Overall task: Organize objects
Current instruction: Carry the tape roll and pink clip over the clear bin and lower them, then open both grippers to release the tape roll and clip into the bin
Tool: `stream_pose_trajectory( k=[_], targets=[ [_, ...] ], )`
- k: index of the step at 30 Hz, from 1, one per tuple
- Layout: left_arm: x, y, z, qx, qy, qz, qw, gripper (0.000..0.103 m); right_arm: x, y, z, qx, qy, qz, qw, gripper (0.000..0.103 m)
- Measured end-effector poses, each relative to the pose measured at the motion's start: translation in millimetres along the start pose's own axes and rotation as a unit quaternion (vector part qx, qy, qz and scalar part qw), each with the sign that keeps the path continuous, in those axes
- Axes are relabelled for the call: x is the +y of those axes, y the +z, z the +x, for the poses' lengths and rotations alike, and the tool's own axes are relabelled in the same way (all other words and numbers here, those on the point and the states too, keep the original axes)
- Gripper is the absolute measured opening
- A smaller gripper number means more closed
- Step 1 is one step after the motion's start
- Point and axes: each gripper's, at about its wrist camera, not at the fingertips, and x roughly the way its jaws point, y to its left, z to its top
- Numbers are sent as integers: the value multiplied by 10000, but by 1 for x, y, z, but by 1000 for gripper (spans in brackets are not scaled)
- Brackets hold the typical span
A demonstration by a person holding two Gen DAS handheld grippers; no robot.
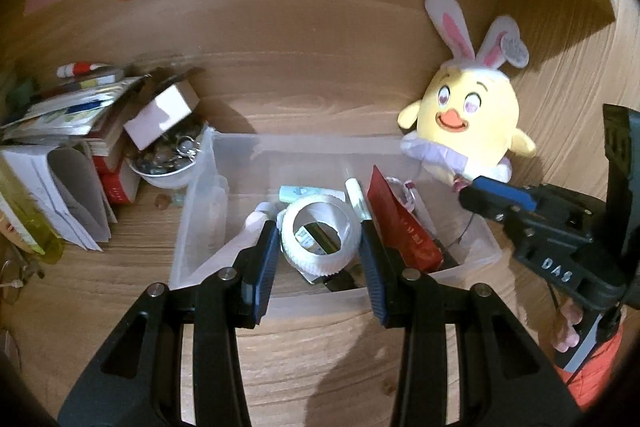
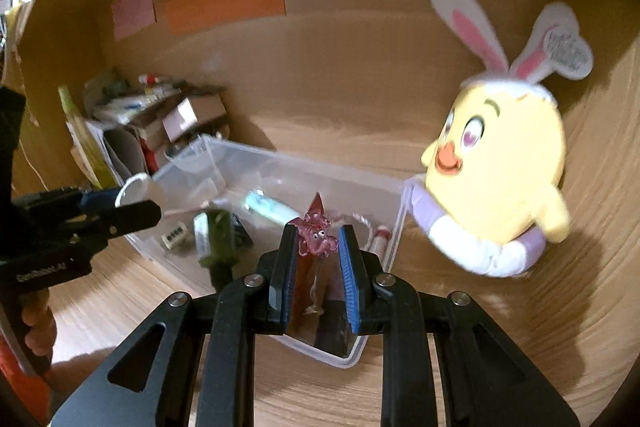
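While the left gripper [image 1: 320, 247] pinches the white ring [image 1: 320, 235], seemingly lightly, it may slip; the right gripper [image 2: 316, 259] clamps the pink figure [image 2: 316, 237].

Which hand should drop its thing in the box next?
Right. The right gripper pinches the pink figure above the clear box; the left gripper only brackets the tape roll.

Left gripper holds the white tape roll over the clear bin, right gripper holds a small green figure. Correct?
Not quite: the small figure in the right gripper is pink-red, not green, per the right wrist view. The left gripper does hold the white tape roll over the clear bin.
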Motion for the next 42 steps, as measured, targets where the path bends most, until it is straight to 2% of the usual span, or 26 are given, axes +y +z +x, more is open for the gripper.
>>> stream_pose_trajectory(
  k=[9, 18, 23, 25, 30, 33, 35, 42],
  targets=[
    [-13, 1, 27, 248, -11, 260, 9994, 40, -4, -13, 31, 459, -62, -32, 9989, 18],
    [-18, -2, 43, 420, -1, 380, 9984, 42, 3, -15, 42, 636, -85, -158, 9978, 19],
    [-15, -1, 37, 301, -38, 306, 9991, 61, 1, -13, 40, 640, -138, -118, 9978, 23],
    [-14, 1, 31, 234, -47, 287, 9993, 62, 1, -13, 37, 619, -128, -78, 9980, 34],
    [-12, 2, 8, -45, 20, 305, 9995, 73, 4, -14, 24, 440, -177, -54, 9989, 39],
    [-11, 1, -6, -193, 130, 343, 9991, 77, 6, -15, 14, 339, -52, -3, 9994, 48],
    [-8, -2, -15, -288, 181, 307, 9990, 90, 8, -17, 5, 246, 96, 58, 9996, 53],
    [6, -17, -36, -328, 242, 151, 9991, 91, 23, -29, -15, 152, 199, -74, 9997, 54]
  ],
)
